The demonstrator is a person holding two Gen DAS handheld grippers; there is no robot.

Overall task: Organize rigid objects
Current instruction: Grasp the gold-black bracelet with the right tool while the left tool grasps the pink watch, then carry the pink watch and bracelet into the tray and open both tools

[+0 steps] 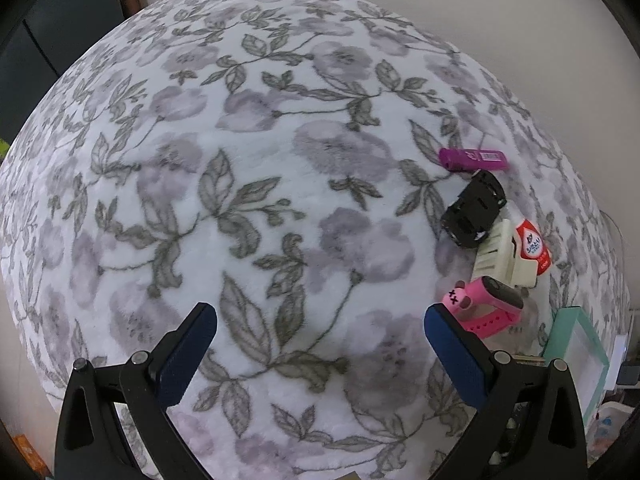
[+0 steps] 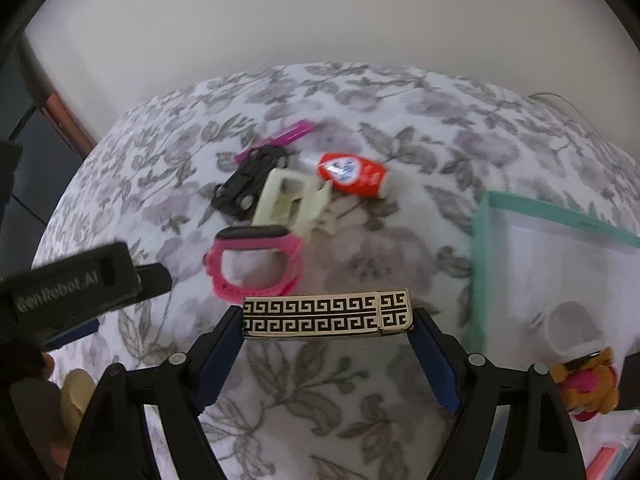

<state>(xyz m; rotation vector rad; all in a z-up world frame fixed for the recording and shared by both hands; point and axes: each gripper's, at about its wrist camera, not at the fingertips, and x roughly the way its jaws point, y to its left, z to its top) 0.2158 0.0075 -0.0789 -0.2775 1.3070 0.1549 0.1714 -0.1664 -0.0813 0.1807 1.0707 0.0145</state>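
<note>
My right gripper [image 2: 326,316] is shut on a black-and-gold patterned box [image 2: 326,314], held crosswise above the floral blanket. Just beyond it lie a pink watch [image 2: 256,264], a cream hair clip [image 2: 294,202], a black toy car [image 2: 250,178], a purple stick [image 2: 280,136] and a red-and-white tube [image 2: 354,174]. My left gripper [image 1: 320,328] is open and empty over the blanket. In its view the same pile lies at the right: pink watch [image 1: 486,306], cream clip [image 1: 504,256], black car [image 1: 474,208], purple stick [image 1: 474,159], red tube [image 1: 534,242].
A mint-framed clear container [image 2: 480,248] stands to the right of the pile and also shows in the left wrist view [image 1: 560,328]. A white cup [image 2: 568,326] and a plush toy [image 2: 592,384] sit at the right. The left gripper's body [image 2: 76,284] is at the left. A wall runs behind.
</note>
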